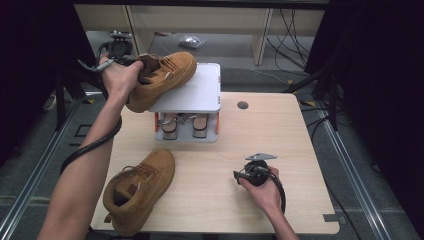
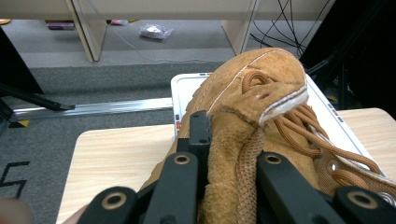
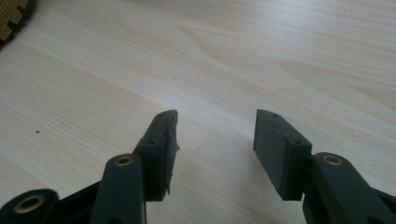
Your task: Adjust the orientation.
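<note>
1. High view: a pale wooden counter point(image 1: 210, 165) stands in a dim room with shelving and cables behind it. At its far edge sits a white two-tier shoe rack point(image 1: 192, 97) with sandals point(image 1: 186, 125) on the lower tier. The left tool point(image 1: 118, 59) holds a tan suede shoe point(image 1: 162, 79) tilted, its toe over the rack's top and its heel off the left edge. The second tan shoe point(image 1: 140, 187) lies on the counter near the front left. The right tool point(image 1: 246, 175) rests low at front right, well apart from both shoes.

2. Left gripper view: the left tool point(image 2: 229, 154) is clenched on the shoe's collar and tongue point(image 2: 261, 102), suede bunched between the jaws. To place it well, the shoe should probably be levelled and its sole settled fully onto the top tier before the grip is let go, leaving room beside it for its mate.

3. Right gripper view: the right tool point(image 3: 215, 130) is released, jaws apart over bare counter, nothing between them.
</note>
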`<state>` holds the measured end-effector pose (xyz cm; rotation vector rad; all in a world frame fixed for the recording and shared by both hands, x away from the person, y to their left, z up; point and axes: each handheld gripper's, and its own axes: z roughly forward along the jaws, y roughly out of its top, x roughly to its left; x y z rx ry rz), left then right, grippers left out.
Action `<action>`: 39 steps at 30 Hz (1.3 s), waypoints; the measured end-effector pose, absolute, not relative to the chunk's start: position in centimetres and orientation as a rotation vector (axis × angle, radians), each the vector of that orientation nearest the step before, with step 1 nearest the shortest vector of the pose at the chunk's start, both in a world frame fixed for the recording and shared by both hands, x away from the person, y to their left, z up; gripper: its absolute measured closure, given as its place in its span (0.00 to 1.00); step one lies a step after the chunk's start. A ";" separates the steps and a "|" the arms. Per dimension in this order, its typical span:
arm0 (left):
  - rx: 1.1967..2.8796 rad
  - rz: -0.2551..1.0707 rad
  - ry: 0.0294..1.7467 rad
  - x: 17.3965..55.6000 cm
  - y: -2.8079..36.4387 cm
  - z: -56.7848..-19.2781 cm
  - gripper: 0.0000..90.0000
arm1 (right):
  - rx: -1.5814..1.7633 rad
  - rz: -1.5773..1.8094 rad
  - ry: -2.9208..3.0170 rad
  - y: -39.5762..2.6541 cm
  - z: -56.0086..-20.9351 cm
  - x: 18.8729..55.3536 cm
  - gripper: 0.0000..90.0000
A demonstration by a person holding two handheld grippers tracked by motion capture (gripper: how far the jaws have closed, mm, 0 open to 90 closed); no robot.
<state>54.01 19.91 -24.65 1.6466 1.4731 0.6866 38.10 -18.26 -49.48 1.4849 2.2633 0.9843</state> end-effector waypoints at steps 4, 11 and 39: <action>1.637 0.676 1.474 54.2 19.6 -24.7 0.91 | 1.498 0.956 2.269 -18.3 -49.4 37.9 0.56; 1.654 0.662 1.482 54.9 19.1 -24.8 0.90 | 1.547 0.958 2.261 -18.0 -49.3 37.7 0.56; 1.629 0.607 1.528 57.7 21.6 -25.9 0.67 | 1.527 0.959 2.258 -18.4 -49.7 37.7 0.55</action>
